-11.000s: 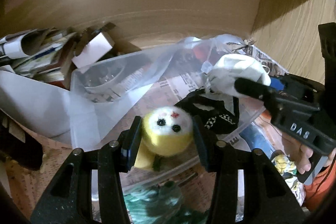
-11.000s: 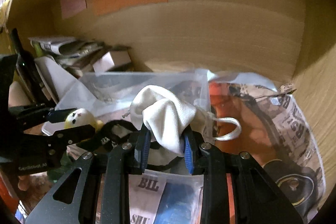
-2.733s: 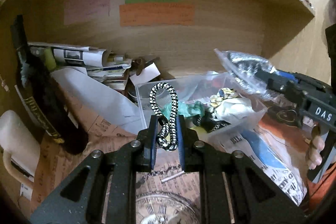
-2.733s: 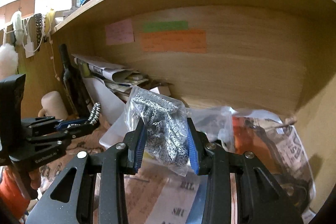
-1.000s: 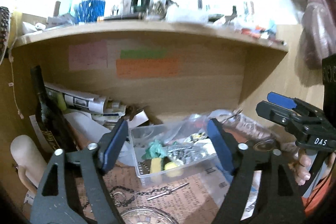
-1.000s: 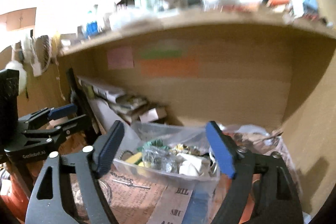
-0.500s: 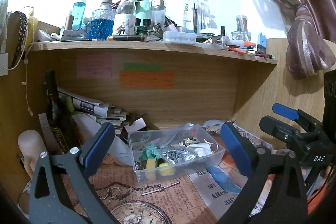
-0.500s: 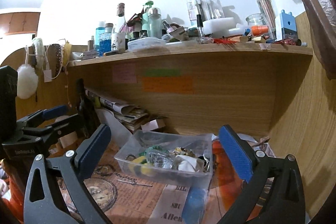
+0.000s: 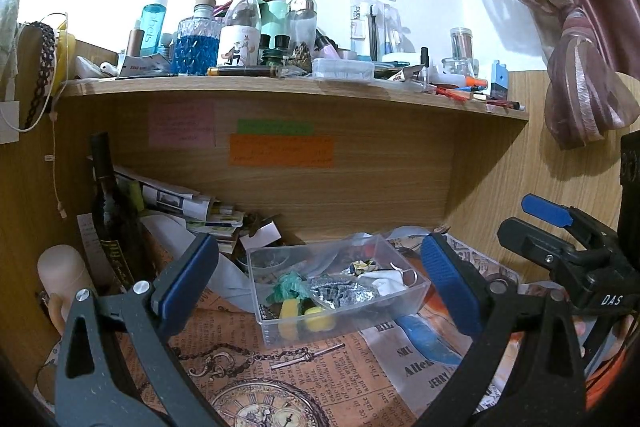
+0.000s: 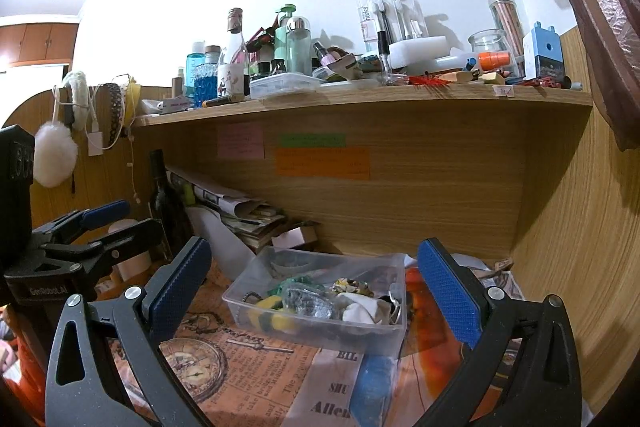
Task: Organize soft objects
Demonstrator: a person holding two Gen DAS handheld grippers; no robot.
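Your left gripper (image 9: 318, 281) fills the bottom of its frame with both blue pads flung wide and nothing between them, and your right gripper (image 10: 314, 285) is the same story, splayed wide and empty at the bottom of its own view. Just beyond, a chain with a toggle bar (image 9: 276, 357) lies on the printed newspaper sheet (image 9: 320, 387) in the lower centre. Past that, centre frame, sits the clear plastic bin (image 9: 412, 297), and by the look of it the job is close to wrapped: a yellow plush toy (image 9: 306, 317), a teal fabric scrap (image 9: 290, 285), a crinkled clear bag (image 9: 344, 291) and a white cloth pouch (image 9: 384, 285) are all piled inside it. I'd judge nothing soft is left loose on the paper, though the clutter at the left could hide something. In the left wrist view the bin's long axis runs from lower left to upper right, with a corner pointing down at you; in the right wrist view it lies nearly level across the frame, open top up. Farther back at the left, a dark wine bottle (image 9: 112, 215) stands beside stacked papers (image 9: 180, 205), and sticky notes (image 9: 280, 151) mark the back panel.
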